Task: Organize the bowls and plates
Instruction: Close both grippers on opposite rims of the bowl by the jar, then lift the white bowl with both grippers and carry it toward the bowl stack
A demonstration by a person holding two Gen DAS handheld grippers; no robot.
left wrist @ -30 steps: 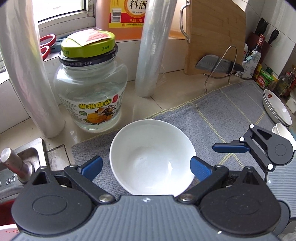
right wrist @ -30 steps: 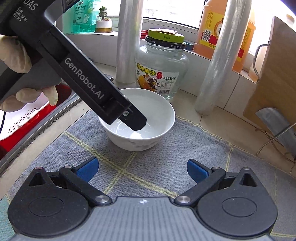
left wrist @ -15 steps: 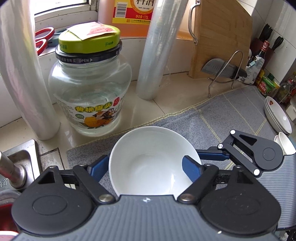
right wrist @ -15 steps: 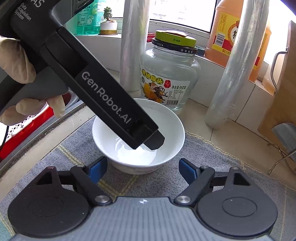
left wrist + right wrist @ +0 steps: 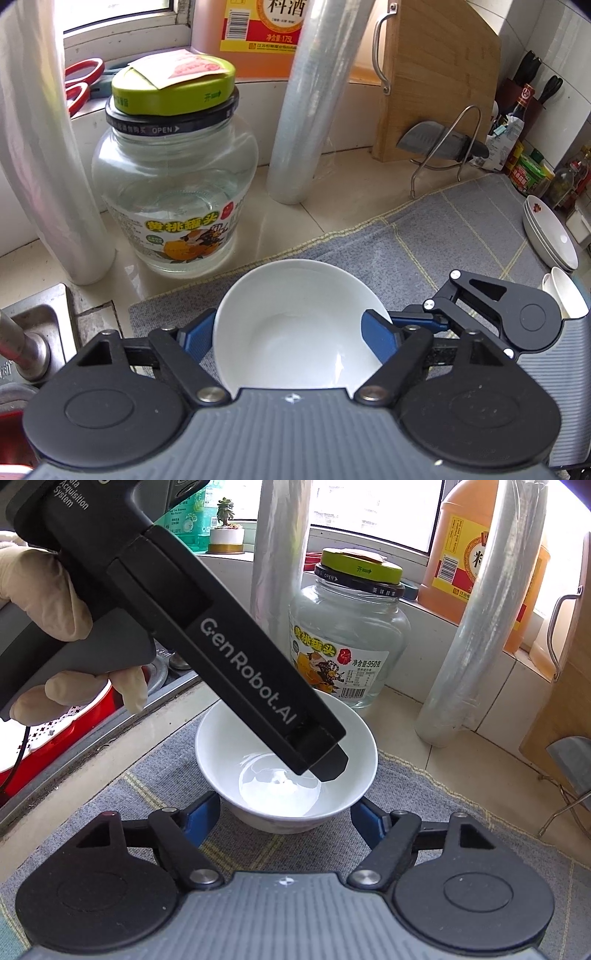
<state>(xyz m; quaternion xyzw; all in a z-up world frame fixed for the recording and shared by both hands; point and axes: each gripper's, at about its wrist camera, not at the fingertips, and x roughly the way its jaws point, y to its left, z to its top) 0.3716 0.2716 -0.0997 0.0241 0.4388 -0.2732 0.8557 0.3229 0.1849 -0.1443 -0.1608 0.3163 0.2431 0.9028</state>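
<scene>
A white bowl point(image 5: 295, 332) stands upright on the near-left corner of a grey mat point(image 5: 443, 240). My left gripper point(image 5: 291, 328) is shut on it, one blue pad against each side of the rim. In the right wrist view the same bowl point(image 5: 258, 760) sits between the fingers of my right gripper point(image 5: 286, 812), whose jaws are closing. Its blue pads stand beside the bowl's lower wall and I see no firm press. The left gripper point(image 5: 321, 760) reaches down over the bowl from the upper left, held by a gloved hand point(image 5: 44, 590).
A glass jar with a green lid point(image 5: 173, 192) and two cling-film rolls point(image 5: 306, 110) stand just behind the bowl. At the mat's far right are stacked white plates point(image 5: 550, 232). A cutting board point(image 5: 436, 74) and knife point(image 5: 439, 140) lean behind. A sink with a red basket point(image 5: 55, 731) lies left.
Both grippers came in closer to the bowl and their jaws narrowed. The left pads went from wide apart to pressing on the bowl's rim. The right pads now flank it.
</scene>
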